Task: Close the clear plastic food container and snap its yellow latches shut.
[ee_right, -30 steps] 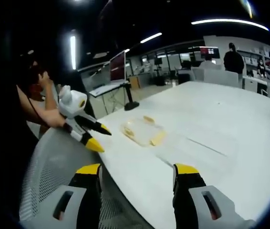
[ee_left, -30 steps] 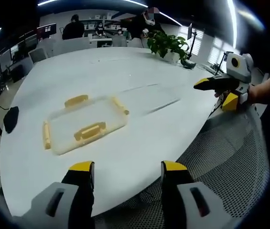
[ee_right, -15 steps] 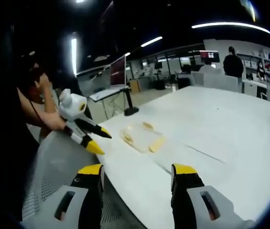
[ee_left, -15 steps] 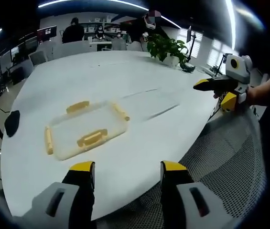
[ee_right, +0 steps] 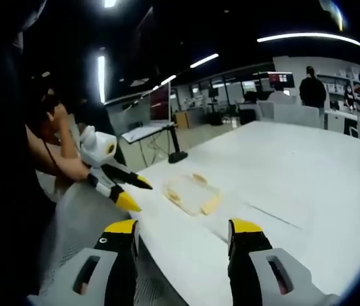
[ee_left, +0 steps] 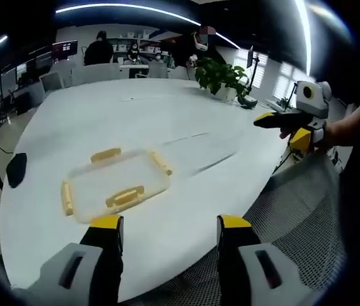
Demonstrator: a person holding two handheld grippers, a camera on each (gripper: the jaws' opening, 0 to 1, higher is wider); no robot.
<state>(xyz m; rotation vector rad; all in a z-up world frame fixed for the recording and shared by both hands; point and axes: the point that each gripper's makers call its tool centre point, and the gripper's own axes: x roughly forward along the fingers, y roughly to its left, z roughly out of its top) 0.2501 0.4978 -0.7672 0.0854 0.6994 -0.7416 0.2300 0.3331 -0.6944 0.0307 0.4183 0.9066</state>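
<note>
No writing is readable. Your clear container (ee_left: 115,183) with yellow latches (ee_left: 125,196) lies flat on the white table (ee_left: 167,102); your left gripper (ee_left: 171,224) and right gripper (ee_right: 183,229) hang near it, both spread wide and holding nothing.

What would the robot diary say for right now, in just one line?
stage: approach | left gripper: open, empty | right gripper: open, empty | container: on white table, untouched | yellow latches: state unclear

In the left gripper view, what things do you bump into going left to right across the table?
Black flat object at the table's edge → clear plastic food container with yellow latches → green potted plant → the right tongs.
</note>
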